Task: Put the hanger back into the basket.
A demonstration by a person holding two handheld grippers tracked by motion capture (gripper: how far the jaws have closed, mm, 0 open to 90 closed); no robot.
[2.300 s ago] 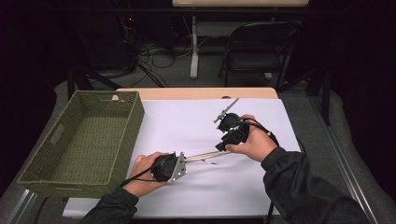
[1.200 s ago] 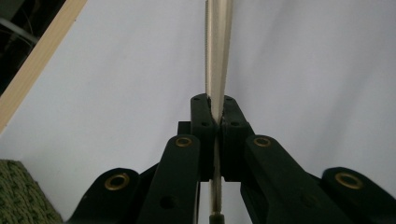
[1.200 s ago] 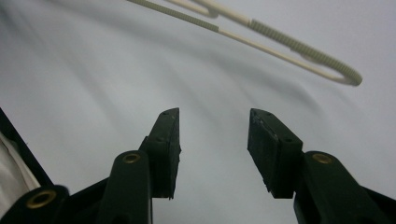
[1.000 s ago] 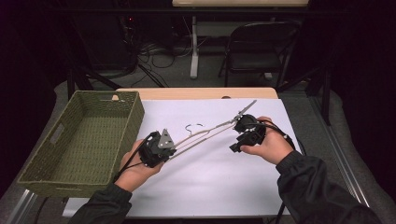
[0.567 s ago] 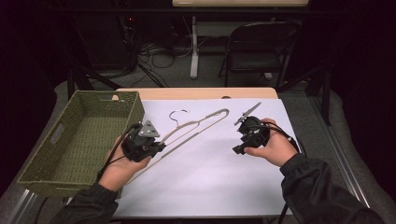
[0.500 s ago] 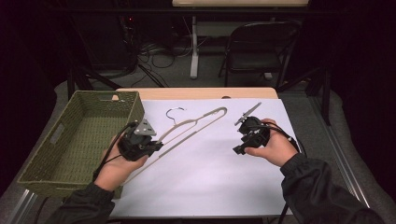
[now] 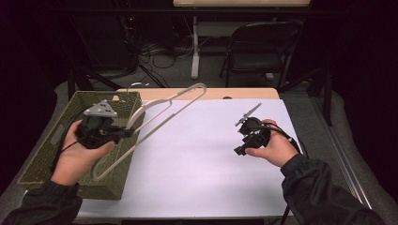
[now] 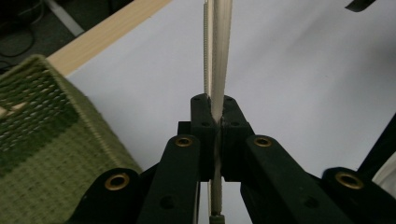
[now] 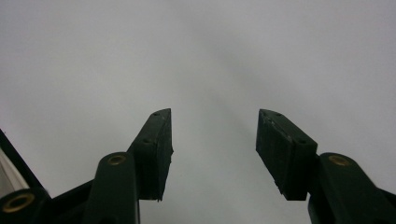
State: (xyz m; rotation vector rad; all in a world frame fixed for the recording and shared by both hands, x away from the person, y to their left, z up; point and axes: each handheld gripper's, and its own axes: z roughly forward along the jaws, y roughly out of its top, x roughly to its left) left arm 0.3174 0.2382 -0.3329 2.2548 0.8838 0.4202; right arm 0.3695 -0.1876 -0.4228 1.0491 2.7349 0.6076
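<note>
Green woven basket [image 7: 42, 154] at frame left, contents not discernible. Cream hanger [image 7: 155, 117] clamped in left gripper [image 7: 123, 133], held over the basket's right rim, slanting toward upper centre. Right gripper [image 7: 238, 149] at right, jaws apart, holding nothing.

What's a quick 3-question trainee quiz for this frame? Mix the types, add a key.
1. True or false: the right gripper is shut on the hanger.
2. Where is the left gripper holding the hanger? A) flat on the white sheet B) lifted, over the basket's near-right rim C) beyond the table's far edge
3. Fill in: the right gripper's jaws stand ___ over the bare white sheet.

Key:
1. False. Its jaws are apart with nothing between them; in the left gripper view the left gripper's jaws are clamped on the hanger.
2. B
3. open
</note>
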